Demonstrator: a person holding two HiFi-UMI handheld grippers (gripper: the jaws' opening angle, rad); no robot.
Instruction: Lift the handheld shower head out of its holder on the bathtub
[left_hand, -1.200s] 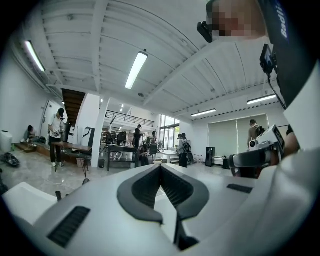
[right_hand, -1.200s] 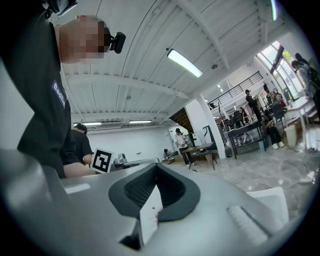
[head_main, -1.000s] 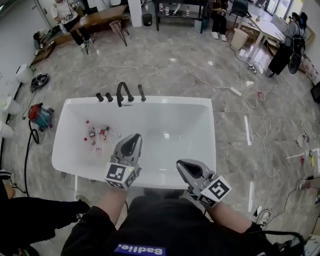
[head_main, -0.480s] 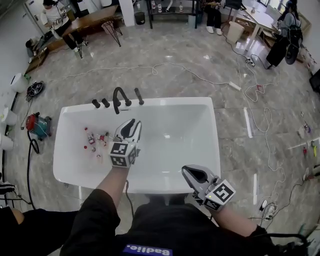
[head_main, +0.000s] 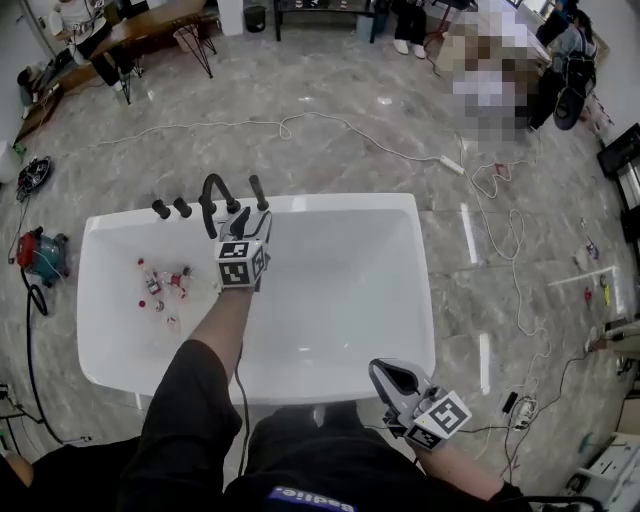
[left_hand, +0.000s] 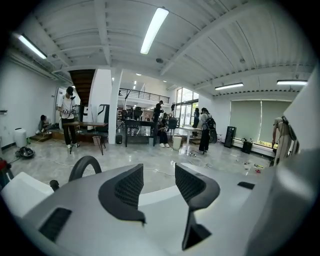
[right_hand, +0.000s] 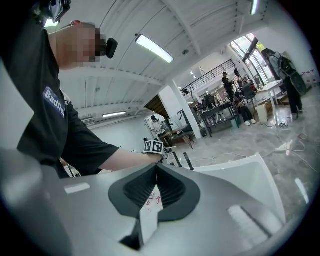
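The handheld shower head (head_main: 258, 190) is a slim black stick standing upright in its holder on the far rim of the white bathtub (head_main: 340, 203). It stands next to the arched black spout (head_main: 214, 192) and two knobs (head_main: 171, 208). My left gripper (head_main: 252, 217) reaches across the tub to just short of the shower head. Its jaws are opening, with nothing between them (left_hand: 159, 172); the spout (left_hand: 83, 167) shows to their left. My right gripper (head_main: 394, 378) is shut and empty at the tub's near rim; its view (right_hand: 156, 172) shows the shower head (right_hand: 187, 160) far off.
Several small bottles and toys (head_main: 160, 285) lie in the tub's left end. A red vacuum cleaner (head_main: 38, 255) stands on the floor at the left. Cables (head_main: 330, 125) trail over the marble floor beyond and right of the tub. People and tables are far back.
My left gripper has travelled from the near rim across the tub to the faucet fittings, and its jaws have gone from shut to open. My right gripper has drawn back and lower.
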